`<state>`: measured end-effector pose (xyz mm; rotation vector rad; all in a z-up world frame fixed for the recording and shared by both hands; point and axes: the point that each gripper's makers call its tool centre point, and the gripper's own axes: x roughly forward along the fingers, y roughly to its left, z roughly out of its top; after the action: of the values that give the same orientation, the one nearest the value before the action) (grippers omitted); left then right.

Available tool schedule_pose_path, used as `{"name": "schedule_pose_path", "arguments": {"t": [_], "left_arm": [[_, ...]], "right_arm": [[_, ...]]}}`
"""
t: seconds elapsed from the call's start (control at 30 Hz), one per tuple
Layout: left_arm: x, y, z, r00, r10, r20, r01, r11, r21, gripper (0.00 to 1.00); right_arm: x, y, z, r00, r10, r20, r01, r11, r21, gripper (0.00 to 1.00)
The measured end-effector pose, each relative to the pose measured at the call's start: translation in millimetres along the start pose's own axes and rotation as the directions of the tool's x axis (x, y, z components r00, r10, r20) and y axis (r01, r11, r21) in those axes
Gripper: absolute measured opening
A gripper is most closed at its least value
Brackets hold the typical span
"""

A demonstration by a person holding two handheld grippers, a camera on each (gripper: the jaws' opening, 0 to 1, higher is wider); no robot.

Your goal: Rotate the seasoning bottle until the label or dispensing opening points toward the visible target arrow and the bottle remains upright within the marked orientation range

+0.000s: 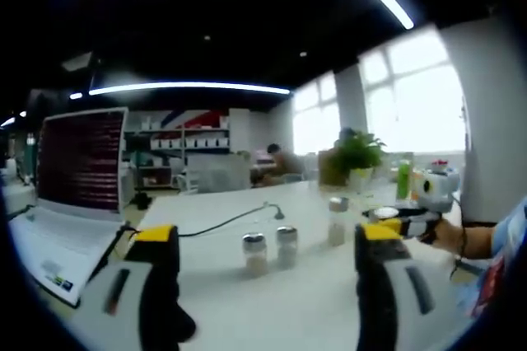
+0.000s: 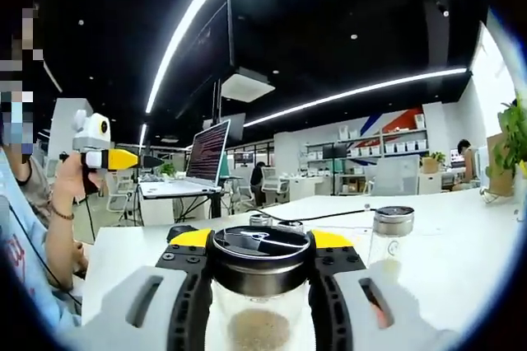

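The right gripper (image 2: pixel 259 301) is clamped on a seasoning bottle (image 2: pixel 258 293) holding brownish powder; a second bottle (image 2: pixel 389 240) stands just beside. The left gripper (image 1: pixel 272 285) has its jaws apart over the white table (image 1: pixel 280 310), where three shakers (image 1: pixel 254 254) stand near a laptop (image 1: pixel 70 194) and cable (image 1: pixel 230 221).

We count three seasoning bottles (image 1: pixel 254 253) (image 1: pixel 286 245) (image 1: pixel 337 220) on the surface (image 1: pixel 272 301), one laptop (image 1: pixel 70 186), one potted plant (image 1: pixel 357 156).
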<state>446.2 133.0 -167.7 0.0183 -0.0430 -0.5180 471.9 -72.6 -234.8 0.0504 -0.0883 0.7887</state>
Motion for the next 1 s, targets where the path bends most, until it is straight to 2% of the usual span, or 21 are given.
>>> {"name": "schedule_pose_path", "arguments": {"t": [0.43,0.57,0.6,0.63,1.0], "left_arm": [[1.0,-0.5,-1.2,1.0,-0.003,-0.004,0.003,1.0,0.001,0.93],[1.5,-0.9,-1.4,1.0,-0.002,-0.005,0.002,1.0,0.001,0.93],[1.6,-0.9,-1.3,1.0,-0.002,-0.004,0.002,1.0,0.001,0.92],[1.7,-1.0,-1.4,1.0,-0.004,-0.005,0.004,1.0,0.001,0.92],[-0.3,-0.4,-0.8,1.0,0.001,-0.002,-0.001,1.0,0.001,0.92]], "right_arm": [[-9.3,5.5,-7.5,1.0,0.022,-0.003,-0.022,1.0,0.004,0.44],[-9.7,9.8,-16.3,0.999,0.033,-0.022,-0.034,0.999,-0.024,0.44],[-9.0,13.5,-10.1,0.998,0.052,0.02,-0.051,0.998,-0.047,0.44],[-13.0,12.8,-17.1,0.999,0.038,-0.013,-0.038,0.998,-0.04,0.44],[-14.1,13.9,-14.1,0.999,0.045,0.002,-0.044,0.998,-0.054,0.44]]}}
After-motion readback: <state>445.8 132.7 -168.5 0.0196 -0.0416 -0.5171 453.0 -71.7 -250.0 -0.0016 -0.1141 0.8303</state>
